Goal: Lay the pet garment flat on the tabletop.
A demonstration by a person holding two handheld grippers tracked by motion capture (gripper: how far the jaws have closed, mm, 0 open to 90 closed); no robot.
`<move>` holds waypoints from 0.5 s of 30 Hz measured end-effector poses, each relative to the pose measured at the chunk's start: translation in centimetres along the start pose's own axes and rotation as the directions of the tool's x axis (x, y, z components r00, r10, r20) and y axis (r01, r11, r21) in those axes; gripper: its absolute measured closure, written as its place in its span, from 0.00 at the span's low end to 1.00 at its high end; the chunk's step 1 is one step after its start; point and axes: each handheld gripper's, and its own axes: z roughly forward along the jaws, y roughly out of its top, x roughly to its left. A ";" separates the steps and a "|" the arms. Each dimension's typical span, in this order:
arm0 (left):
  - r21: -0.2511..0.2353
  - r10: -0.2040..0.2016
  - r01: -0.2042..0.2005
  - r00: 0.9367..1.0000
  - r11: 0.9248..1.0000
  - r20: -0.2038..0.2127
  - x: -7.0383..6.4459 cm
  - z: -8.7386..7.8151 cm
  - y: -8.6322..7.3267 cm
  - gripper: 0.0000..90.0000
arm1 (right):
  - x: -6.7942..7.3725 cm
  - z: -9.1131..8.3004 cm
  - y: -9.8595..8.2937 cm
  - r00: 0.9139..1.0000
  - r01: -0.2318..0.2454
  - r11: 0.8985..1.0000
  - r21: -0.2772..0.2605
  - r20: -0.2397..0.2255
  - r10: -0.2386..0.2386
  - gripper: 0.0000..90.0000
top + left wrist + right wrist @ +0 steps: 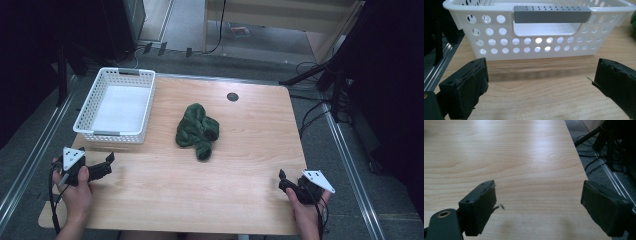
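From the high view, I hold my left gripper (106, 161) at the near left corner of the wooden table (165, 185), just in front of the white basket (87, 120). My right gripper (283, 181) is at the near right edge of the table, and its jaws point toward the middle. A green cloth (197, 131), bunched into a soft heap, lies near the centre of the table, to the right of the basket and well apart from both my grippers. The basket stands at the far left part of the table, and I see nothing inside it except its pale bottom.

In the left gripper view, my two black jaws stand wide apart with nothing between them. Straight ahead is the near wall of the basket (536, 46) with its round holes and a grey handle (552, 14) on the rim. A small piece of the green cloth (633, 22) appears at the right border.

In the right gripper view, my jaws are also spread wide and hold nothing. Between them there is bare table (519, 162), and the right edge of the table runs beside the floor with black cables (596, 165).
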 end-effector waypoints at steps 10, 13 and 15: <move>-0.003 0.020 -0.020 1.000 1.000 -0.002 -0.3 0.0 0.0 0.00 | 0.9 -0.8 1.8 1.000 -0.002 0.999 -0.036 -0.013 0.002 0.16; -0.005 0.020 -0.020 1.000 1.000 0.001 -0.3 0.0 -0.1 0.00 | 2.1 -1.0 2.8 0.999 0.010 0.999 -0.046 -0.032 -0.012 0.16; -0.003 0.016 -0.016 1.000 1.000 0.006 -0.2 -0.1 0.0 0.00 | 3.1 -0.9 3.6 0.998 0.028 0.999 -0.042 -0.049 -0.030 0.16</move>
